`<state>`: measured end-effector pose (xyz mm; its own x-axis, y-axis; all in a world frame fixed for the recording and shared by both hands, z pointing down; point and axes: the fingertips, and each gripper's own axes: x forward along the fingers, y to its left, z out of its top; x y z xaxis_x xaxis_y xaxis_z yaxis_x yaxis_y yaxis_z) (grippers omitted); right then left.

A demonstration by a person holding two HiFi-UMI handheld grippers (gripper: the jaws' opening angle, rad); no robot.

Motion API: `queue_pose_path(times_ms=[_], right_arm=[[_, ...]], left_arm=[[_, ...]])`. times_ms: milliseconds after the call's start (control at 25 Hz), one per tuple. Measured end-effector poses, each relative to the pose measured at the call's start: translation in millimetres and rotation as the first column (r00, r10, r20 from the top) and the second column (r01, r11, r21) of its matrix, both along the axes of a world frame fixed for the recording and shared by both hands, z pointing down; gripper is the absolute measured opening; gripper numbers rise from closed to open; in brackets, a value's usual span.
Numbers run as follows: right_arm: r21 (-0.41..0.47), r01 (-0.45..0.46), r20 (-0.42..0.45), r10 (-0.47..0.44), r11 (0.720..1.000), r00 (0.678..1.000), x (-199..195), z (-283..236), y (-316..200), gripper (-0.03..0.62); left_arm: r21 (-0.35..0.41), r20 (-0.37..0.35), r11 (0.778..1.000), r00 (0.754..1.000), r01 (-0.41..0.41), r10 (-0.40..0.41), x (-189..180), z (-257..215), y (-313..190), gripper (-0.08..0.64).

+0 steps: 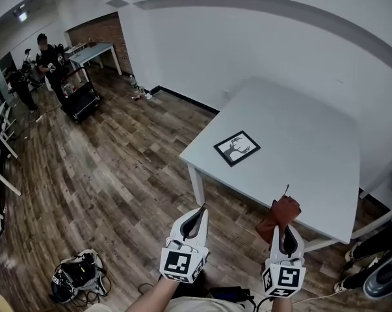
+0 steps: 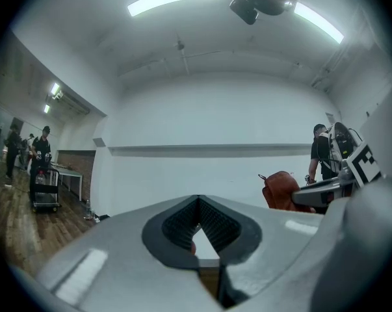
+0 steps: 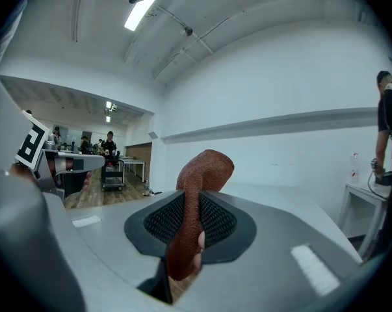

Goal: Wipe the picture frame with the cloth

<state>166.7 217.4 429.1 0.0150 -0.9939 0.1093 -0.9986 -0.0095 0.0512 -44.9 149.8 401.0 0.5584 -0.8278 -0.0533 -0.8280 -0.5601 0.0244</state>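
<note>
The picture frame [image 1: 236,148] lies on the table [image 1: 313,129], ahead of and between the left gripper [image 1: 197,214] and the right gripper [image 1: 285,229], and the cloth [image 1: 281,212] sits between the right gripper's jaws.

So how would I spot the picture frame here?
Find the white table by the wall. Near its left corner lies the frame, flat. It is the only black-edged square there; the reddish cloth is in the right gripper.
</note>
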Motion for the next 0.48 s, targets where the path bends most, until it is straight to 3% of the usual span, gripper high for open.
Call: queue_pose_path(times_ms=[480], right_arm=[[-0.011,-0.023,0.002,0.023,1.000,1.000,-26,1,-89,0.094]], left_arm=[[0.006,0.009,1.000,1.000,-0.011,0.011,-26,-6,-86,0.001]])
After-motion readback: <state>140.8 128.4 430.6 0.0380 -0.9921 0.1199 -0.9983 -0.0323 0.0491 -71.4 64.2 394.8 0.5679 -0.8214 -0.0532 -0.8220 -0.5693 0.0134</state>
